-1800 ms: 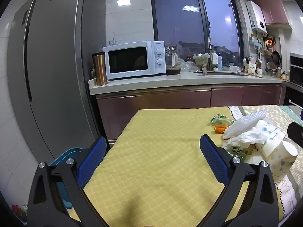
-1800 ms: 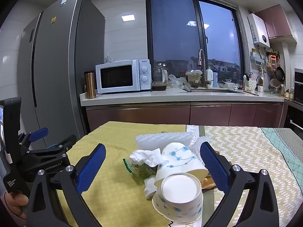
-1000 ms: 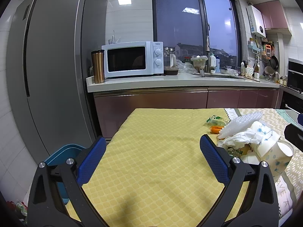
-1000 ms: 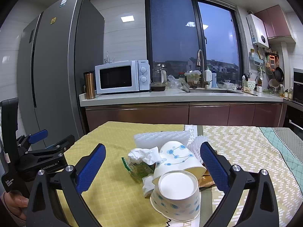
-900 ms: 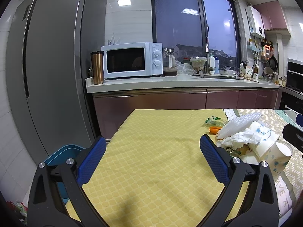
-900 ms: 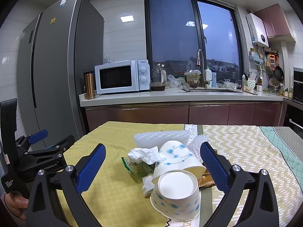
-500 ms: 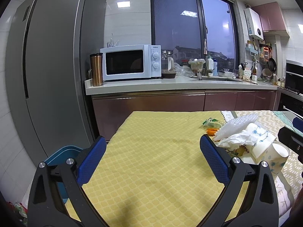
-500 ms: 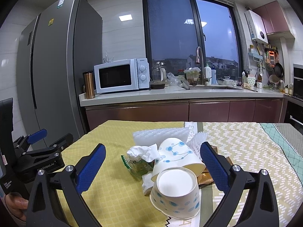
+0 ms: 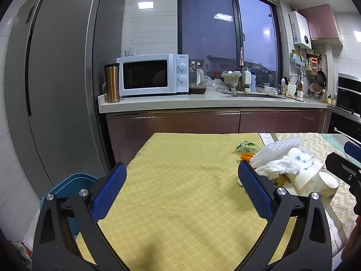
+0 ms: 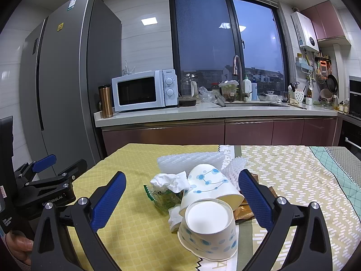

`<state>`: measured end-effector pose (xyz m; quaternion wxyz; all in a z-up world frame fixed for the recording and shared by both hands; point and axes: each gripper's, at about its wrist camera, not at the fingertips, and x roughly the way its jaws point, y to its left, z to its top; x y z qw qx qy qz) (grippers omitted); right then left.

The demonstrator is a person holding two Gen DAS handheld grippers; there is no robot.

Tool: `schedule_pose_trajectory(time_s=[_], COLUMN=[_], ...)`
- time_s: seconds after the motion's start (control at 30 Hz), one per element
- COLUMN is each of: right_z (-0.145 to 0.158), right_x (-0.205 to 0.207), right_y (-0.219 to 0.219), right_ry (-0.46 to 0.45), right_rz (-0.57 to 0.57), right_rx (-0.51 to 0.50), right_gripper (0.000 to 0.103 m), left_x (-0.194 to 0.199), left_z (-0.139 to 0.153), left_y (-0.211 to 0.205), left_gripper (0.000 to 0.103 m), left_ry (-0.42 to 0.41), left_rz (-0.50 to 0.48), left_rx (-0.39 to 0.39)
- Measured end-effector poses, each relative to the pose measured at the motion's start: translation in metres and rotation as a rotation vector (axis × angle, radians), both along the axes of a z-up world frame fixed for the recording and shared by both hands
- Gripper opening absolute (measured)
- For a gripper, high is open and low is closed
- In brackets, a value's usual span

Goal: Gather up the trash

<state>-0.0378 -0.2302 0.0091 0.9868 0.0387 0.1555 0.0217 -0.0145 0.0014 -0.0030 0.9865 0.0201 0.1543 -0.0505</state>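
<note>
A kitchen table (image 10: pixel 140 223) under yellow and patterned cloths faces a counter with a microwave (image 10: pixel 144 90) marked "Galanz". The trash pile (image 10: pixel 198 187) sits mid-table: one paper cup (image 10: pixel 208 230) lies on its side, base toward the right gripper (image 10: pixel 181 201), whose jaws gape wide around it. The left gripper (image 9: pixel 180 188) is wide too, over bare cloth.

Black claw (image 10: pixel 182 188), blue pads (image 10: pixel 108 197), silver screws

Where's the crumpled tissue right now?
In the right wrist view, the crumpled tissue sits on the pile's left side, against the tipped paper cup, above the green wrapper.
</note>
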Motion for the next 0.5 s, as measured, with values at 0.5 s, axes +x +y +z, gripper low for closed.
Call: schedule_pose_trajectory(time_s=[0.5], right_z=[-0.0013], right_x=[0.0006], right_y=[0.0013], right_ry=[0.002], right_rz=[0.006], right_rx=[-0.003], right_gripper=[0.096], left_x=[-0.0005], left_z=[0.0004], left_y=[0.0015], left_gripper=[0.097], left_ry=[0.009], left_rz=[-0.006], left_rx=[-0.017])
